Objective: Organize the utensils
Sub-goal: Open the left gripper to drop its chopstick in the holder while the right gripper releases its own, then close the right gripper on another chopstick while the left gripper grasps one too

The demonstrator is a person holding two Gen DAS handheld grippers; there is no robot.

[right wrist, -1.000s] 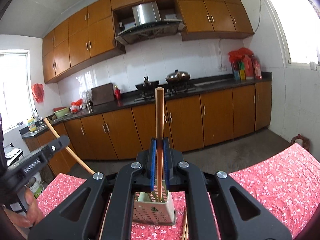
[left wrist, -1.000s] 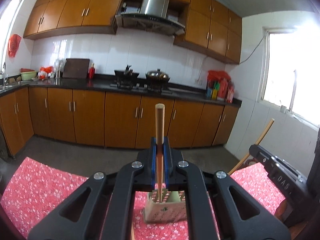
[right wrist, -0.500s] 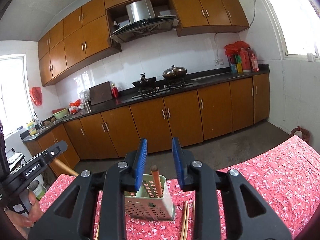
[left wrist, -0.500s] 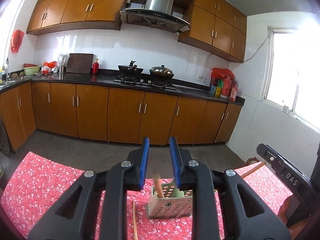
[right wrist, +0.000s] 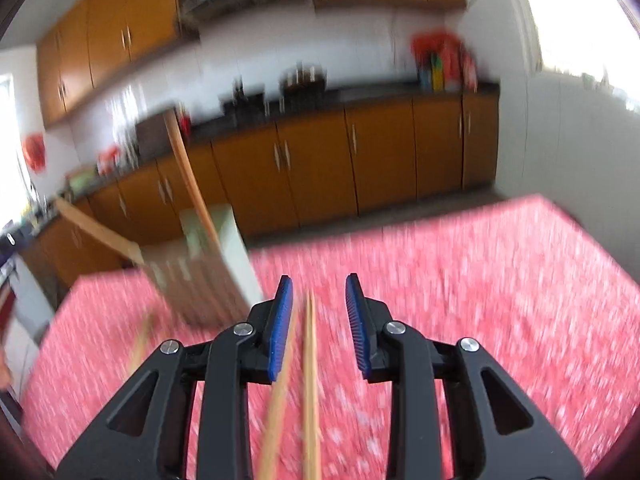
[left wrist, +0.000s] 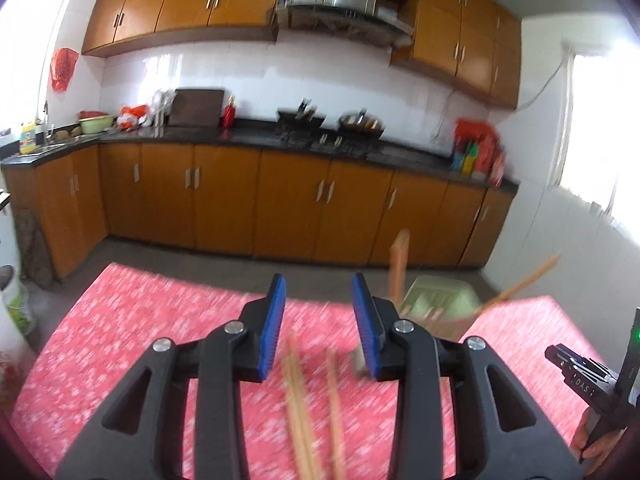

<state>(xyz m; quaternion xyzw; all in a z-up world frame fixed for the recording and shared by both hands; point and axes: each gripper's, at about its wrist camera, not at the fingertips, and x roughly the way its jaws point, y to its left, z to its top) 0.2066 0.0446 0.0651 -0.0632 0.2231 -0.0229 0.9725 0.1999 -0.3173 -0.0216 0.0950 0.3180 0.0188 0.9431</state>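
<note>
A pale green perforated utensil holder (left wrist: 440,296) stands on the red floral tablecloth (left wrist: 140,320) with two wooden chopsticks (left wrist: 398,268) sticking out of it. It also shows, blurred, in the right wrist view (right wrist: 216,264) with chopsticks (right wrist: 188,176) leaning in it. My left gripper (left wrist: 318,320) is open and empty above several loose chopsticks (left wrist: 304,412) on the cloth. My right gripper (right wrist: 318,320) is open and empty over two loose chopsticks (right wrist: 310,380).
The other gripper (left wrist: 588,376) and a hand show at the left wrist view's right edge. Brown kitchen cabinets (left wrist: 280,208) and a dark counter stand beyond the table. A white bucket (left wrist: 12,308) stands at the left.
Both grippers let go of their chopsticks into the holder, opened wide, and tilted down toward the loose chopsticks on the cloth. Both views are motion-blurred now.
</note>
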